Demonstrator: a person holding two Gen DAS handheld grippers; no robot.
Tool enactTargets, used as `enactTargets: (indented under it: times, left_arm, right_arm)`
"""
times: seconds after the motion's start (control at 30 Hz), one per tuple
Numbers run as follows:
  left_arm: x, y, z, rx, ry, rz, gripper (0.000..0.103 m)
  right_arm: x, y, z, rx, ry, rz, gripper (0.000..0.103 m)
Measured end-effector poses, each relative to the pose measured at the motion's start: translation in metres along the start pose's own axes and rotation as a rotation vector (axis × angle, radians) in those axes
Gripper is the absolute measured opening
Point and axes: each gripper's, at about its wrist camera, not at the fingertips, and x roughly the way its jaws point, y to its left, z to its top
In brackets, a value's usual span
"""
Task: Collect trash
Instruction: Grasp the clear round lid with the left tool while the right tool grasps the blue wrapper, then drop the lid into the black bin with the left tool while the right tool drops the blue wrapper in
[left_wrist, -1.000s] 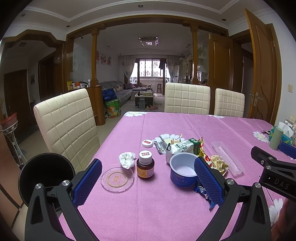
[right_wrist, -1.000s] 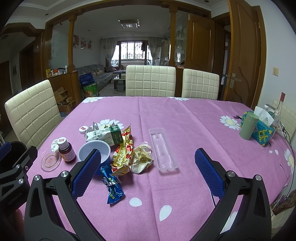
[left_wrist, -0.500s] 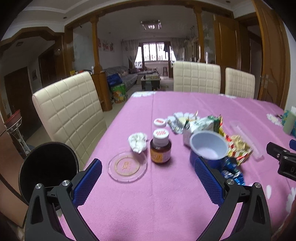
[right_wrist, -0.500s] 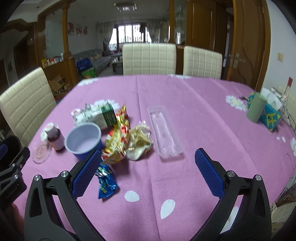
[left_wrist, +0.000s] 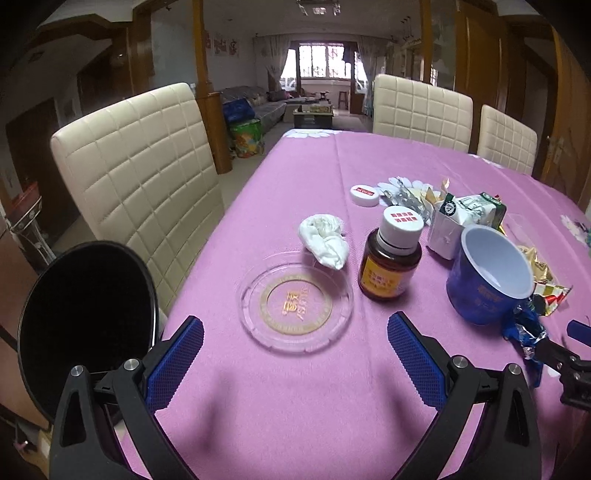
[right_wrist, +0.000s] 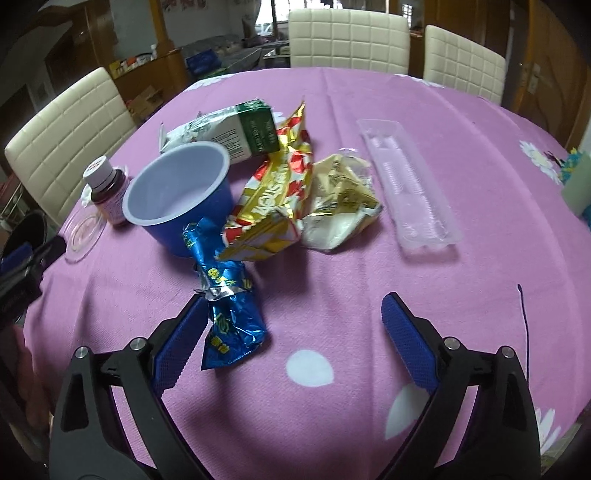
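Big table under a purple flowered tablecloth carries all the litter in one loose cluster, so either gripper can work it from the near edge. Round black bin sits off the table edge at 9 o'clock in the left view, probably parked there as the drop point. Left gripper has its jaws wide apart with nothing between them, aimed at the clear round plastic lid with a gold ring print at 12 o'clock of it; flat and thin, so I'd expect an edge pick to be fiddly. Right gripper is also spread, jaws just been closing a little, nothing pinched yet; the crumpled blue foil wrapper lies against its left pad at 10 o'clock, looks like the first target. Beyond that at 11 o'clock: blue plastic cup, white inside, upright, leaning into the wrappers. Red-gold foil snack bag and pale gold crumpled bag at 12 o'clock. Clear long plastic tray at 1 o'clock, apart from the pile. Brown glass bottle with white cap stands upright, capped, maybe not trash. White crumpled tissue just beside the lid.
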Motion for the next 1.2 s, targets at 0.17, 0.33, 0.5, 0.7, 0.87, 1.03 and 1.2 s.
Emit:
enactTargets:
  times: [0.17, 0.33, 0.5, 0.7, 0.87, 1.03, 1.2]
  left_arm:
    - [0.033, -0.007, 0.014, 0.076, 0.101, 0.005, 0.097]
    - [0.058, -0.007, 0.022, 0.085, 0.183, 0.038, 0.097]
    - [0.067, 0.004, 0.025, 0.04, 0.219, -0.026, 0.097]
    - [0.059, 0.0, 0.022, 0.04, 0.201, -0.07, 0.086]
    - [0.045, 0.003, 0.018, 0.039, 0.157, -0.058, 0.085]
    - [0.017, 0.007, 0.013, 0.06, 0.092, -0.026, 0.085]
    - [-0.015, 0.018, 0.013, 0.064, 0.006, 0.019, 0.085]
  right_arm:
    - [0.006, 0.009, 0.005, -0.031, 0.009, -0.009, 0.093]
    - [0.017, 0.015, 0.011, -0.041, 0.036, -0.009, 0.093]
    - [0.019, 0.017, 0.012, -0.048, 0.04, -0.019, 0.075]
    - [0.014, 0.016, 0.012, -0.034, 0.019, -0.019, 0.035]
    - [0.007, 0.01, 0.011, -0.025, 0.0, -0.013, 0.035]
    - [-0.019, 0.005, 0.013, -0.031, -0.108, 0.004, 0.035]
    - [-0.03, 0.015, 0.02, -0.077, -0.161, 0.018, 0.035]
